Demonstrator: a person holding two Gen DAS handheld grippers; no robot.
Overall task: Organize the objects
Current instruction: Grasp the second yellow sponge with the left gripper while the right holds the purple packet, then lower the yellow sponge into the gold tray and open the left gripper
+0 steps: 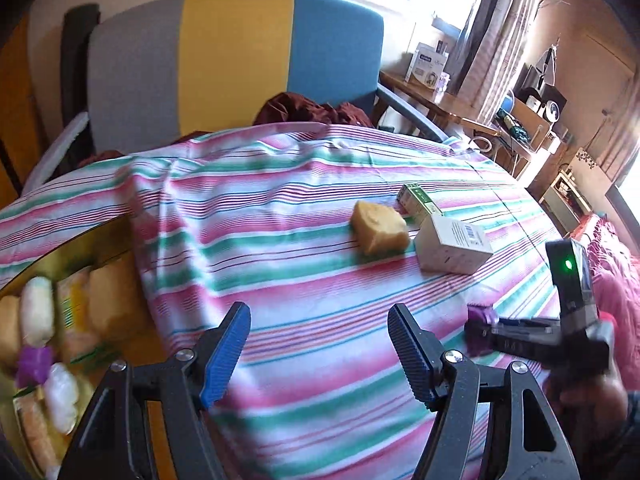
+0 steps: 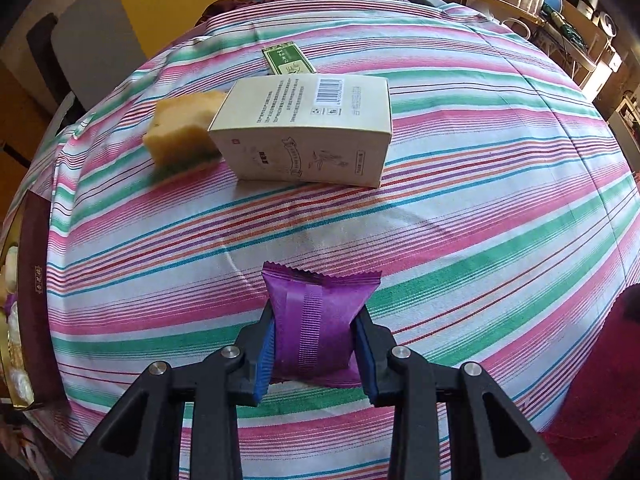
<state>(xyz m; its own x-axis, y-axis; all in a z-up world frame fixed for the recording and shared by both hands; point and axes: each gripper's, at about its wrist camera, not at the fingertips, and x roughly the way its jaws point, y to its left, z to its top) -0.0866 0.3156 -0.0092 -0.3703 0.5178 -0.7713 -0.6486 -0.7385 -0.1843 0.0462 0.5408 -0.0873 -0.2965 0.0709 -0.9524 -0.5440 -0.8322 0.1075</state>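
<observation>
My right gripper (image 2: 316, 344) is shut on a purple snack packet (image 2: 316, 320) and holds it just above the striped cloth (image 2: 480, 220); it also shows in the left wrist view (image 1: 480, 328). My left gripper (image 1: 320, 340) is open and empty above the cloth. A yellow cake piece (image 1: 379, 227) (image 2: 180, 132), a white carton (image 1: 452, 248) (image 2: 308, 132) and a small green box (image 1: 418, 200) (image 2: 286, 60) lie together further out. A gold tray (image 1: 72, 248) with several wrapped snacks sits at the left.
A grey, yellow and blue chair back (image 1: 236, 60) stands behind the table. A dark red cloth (image 1: 312, 110) lies on its seat. A cluttered wooden desk (image 1: 440, 100) is at the right. The tray's edge (image 2: 24, 280) shows at the left.
</observation>
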